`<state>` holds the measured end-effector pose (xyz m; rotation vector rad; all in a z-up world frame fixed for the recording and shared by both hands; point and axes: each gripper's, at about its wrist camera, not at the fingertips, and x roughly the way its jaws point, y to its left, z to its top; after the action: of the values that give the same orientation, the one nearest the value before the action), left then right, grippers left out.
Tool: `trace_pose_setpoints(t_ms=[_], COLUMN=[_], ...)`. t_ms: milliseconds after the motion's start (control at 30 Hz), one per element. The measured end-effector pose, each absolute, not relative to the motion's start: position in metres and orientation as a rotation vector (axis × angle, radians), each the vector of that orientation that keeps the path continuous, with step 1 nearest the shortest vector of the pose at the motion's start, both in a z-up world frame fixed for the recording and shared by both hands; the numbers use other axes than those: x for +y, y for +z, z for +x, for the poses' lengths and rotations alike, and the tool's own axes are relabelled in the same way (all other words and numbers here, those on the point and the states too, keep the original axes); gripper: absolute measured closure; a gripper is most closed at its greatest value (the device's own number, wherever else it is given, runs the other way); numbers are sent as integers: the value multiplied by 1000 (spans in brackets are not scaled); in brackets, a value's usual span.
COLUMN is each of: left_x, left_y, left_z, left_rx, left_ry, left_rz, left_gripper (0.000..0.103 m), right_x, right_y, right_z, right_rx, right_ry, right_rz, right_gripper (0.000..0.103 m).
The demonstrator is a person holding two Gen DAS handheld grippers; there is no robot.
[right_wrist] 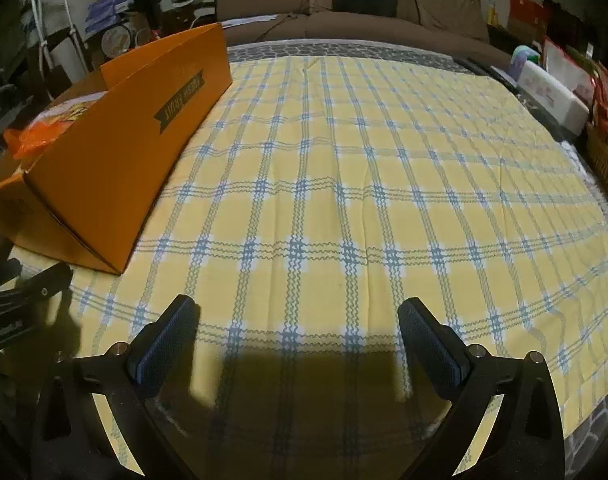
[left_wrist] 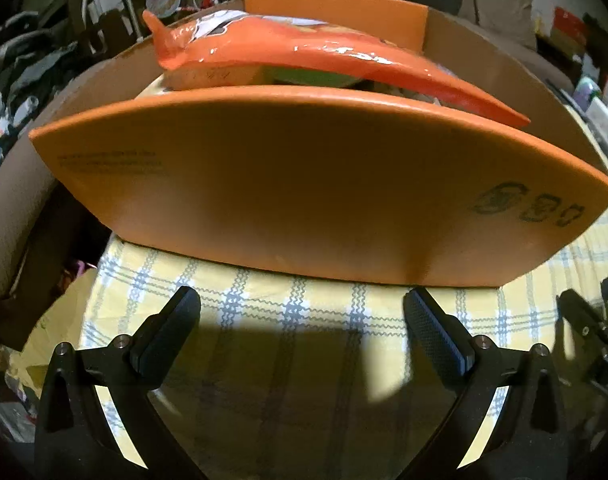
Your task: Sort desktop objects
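An orange cardboard box (left_wrist: 304, 184) fills the left wrist view, its near wall just beyond my open left gripper (left_wrist: 301, 300). A glossy orange snack bag (left_wrist: 287, 54) lies across the top of the box, its tail hanging over the right rim. Other items under the bag are mostly hidden. In the right wrist view the same box (right_wrist: 115, 160) stands at the left on the yellow checked tablecloth (right_wrist: 364, 200), with the snack bag (right_wrist: 43, 132) showing inside. My right gripper (right_wrist: 297, 312) is open over bare cloth, holding nothing.
A brown sofa (right_wrist: 344, 0) stands beyond the table's far edge. A white box (right_wrist: 552, 92) and red packages sit off the right side. Clutter and shelves stand at the left. The other gripper's black body (right_wrist: 19, 304) shows at the left edge.
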<state>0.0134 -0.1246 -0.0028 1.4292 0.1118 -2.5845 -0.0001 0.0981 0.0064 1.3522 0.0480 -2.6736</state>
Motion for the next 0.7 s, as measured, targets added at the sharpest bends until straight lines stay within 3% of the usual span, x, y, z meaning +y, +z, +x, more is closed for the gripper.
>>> trace_pose_setpoints(t_ms=[700], left_x=[-120], left_y=[-8], left_z=[23], left_rx=[138], left_ry=[-2635], left_rz=[1371], left_gripper=[0], right_x=[96], right_y=[1], right_z=[-1], right_rx=[79], right_ry=[-2694], right_rz=[1350], right_gripper=[0])
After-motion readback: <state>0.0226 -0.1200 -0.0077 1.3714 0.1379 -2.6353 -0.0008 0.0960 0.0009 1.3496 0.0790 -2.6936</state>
